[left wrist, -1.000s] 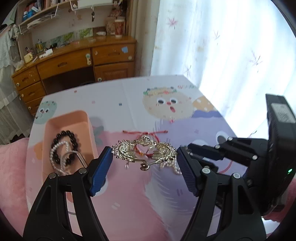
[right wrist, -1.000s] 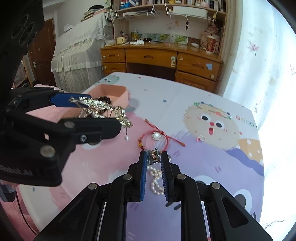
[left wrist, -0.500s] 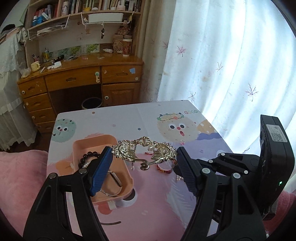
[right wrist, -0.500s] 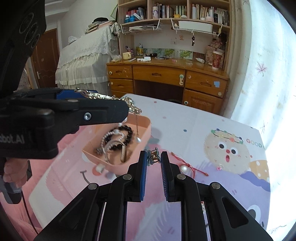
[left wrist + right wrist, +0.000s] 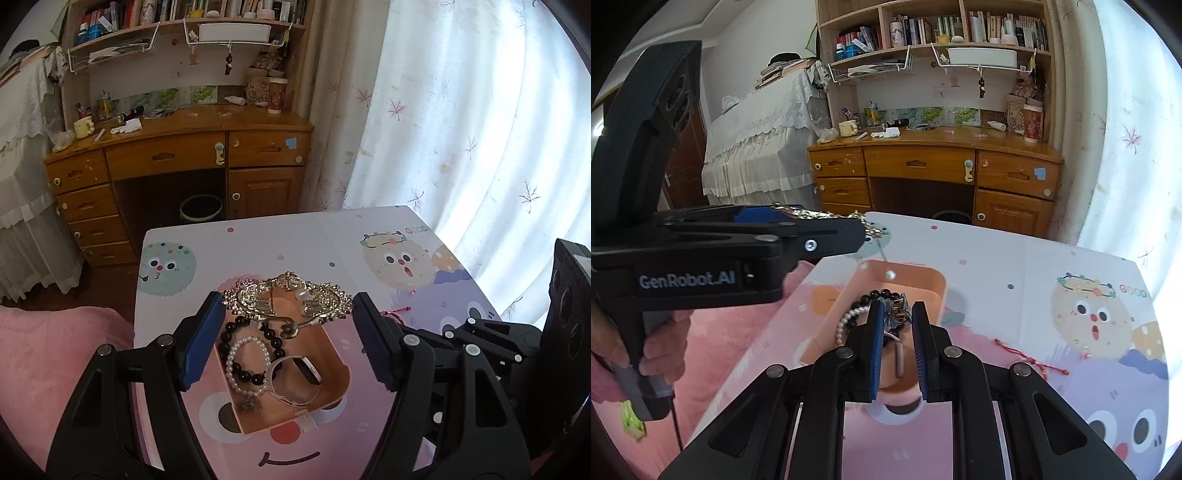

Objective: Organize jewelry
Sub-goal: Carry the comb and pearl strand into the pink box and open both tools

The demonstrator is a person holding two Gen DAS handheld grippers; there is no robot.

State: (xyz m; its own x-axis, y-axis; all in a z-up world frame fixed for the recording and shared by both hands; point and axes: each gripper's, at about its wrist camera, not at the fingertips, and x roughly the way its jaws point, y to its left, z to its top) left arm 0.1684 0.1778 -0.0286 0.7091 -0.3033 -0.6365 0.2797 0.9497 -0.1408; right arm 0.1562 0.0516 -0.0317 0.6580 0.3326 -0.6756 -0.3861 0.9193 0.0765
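A low bench (image 5: 280, 240) covered with a pastel cartoon-print mat of round fuzzy faces fills the near ground, in a bedroom with a wooden desk (image 5: 192, 147) of many drawers, bookshelves (image 5: 931, 33) above it, a white lace-draped bed (image 5: 757, 140) to one side, a pink blanket (image 5: 48, 369) beside the bench and a bright white curtain (image 5: 461, 110) printed with small leaves. On the mat stands a peach-coloured rectangular plastic tray (image 5: 334, 384) that holds a black bead bracelet (image 5: 240, 332), a white pearl bracelet (image 5: 236, 363) and a white bangle (image 5: 280, 391). The left gripper (image 5: 288, 314) hangs over the tray with its blue-padded jaws spread wide and pressed on the two ends of an ornate gold filigree hairpiece (image 5: 288, 301), which is held level above the tray, clear of the beads. The right gripper (image 5: 898, 315), also over the tray, has its jaws nearly together, pinched on a small metallic clasp piece (image 5: 899, 312); what hangs from it is hidden behind the jaws, and I cannot tell its full shape. A red cord bracelet (image 5: 1023, 356) lies on the mat well apart from the tray. A hand (image 5: 661, 360) grips the left gripper's handle at the picture's edge, partly cut off.
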